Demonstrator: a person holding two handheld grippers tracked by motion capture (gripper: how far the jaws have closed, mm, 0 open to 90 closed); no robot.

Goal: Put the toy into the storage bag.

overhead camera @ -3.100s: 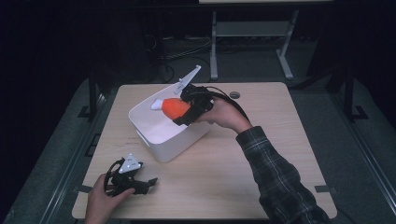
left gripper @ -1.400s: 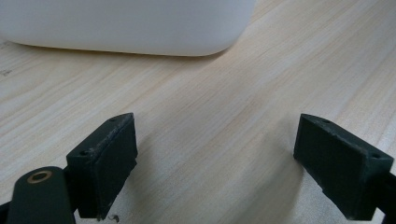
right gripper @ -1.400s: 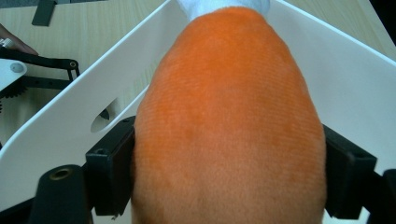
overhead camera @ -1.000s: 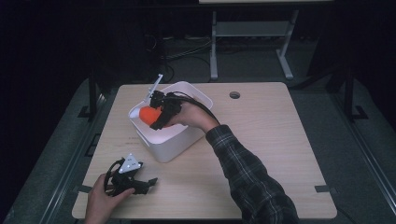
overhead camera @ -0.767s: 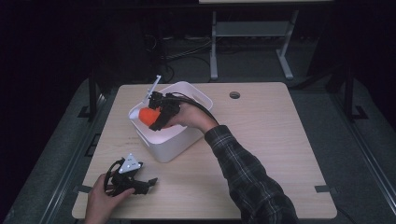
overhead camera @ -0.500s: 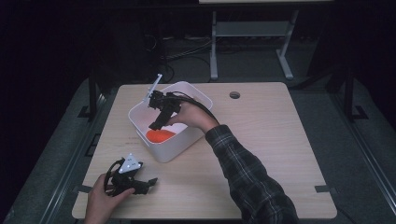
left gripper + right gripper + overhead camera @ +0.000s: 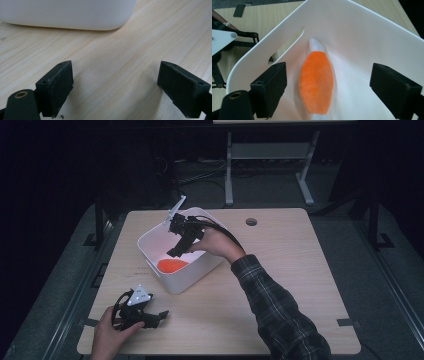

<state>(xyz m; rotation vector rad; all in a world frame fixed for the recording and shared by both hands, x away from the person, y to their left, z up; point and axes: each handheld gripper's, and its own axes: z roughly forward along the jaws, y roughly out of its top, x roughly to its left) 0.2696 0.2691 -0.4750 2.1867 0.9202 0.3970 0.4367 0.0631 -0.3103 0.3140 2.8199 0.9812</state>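
Observation:
A white plastic bin (image 7: 190, 278) stands on the wooden table, left of centre. Flat on its floor lies an orange, oval, fuzzy item (image 7: 171, 265) (image 7: 317, 81) with white ends. My right gripper (image 7: 177, 249) (image 7: 328, 92) hangs open over the bin, pointing down into it, its jaws spread wide above the orange item with nothing between them. My left gripper (image 7: 155, 317) (image 7: 115, 92) rests on the table near the front left edge, held by a hand, open and empty, aimed at the bin's outer wall (image 7: 67, 12).
A round cable hole (image 7: 251, 221) sits in the table (image 7: 280, 265) toward the back. In the right gripper view the bin wall has a handle slot (image 7: 288, 41), and the left gripper's gears (image 7: 219, 47) lie beyond it. A metal frame (image 7: 265, 165) stands behind the table.
My right gripper carried the orange item leftward over the bin, then let it go; it has dropped onto the bin floor and the jaws are open. The left gripper has stayed put.

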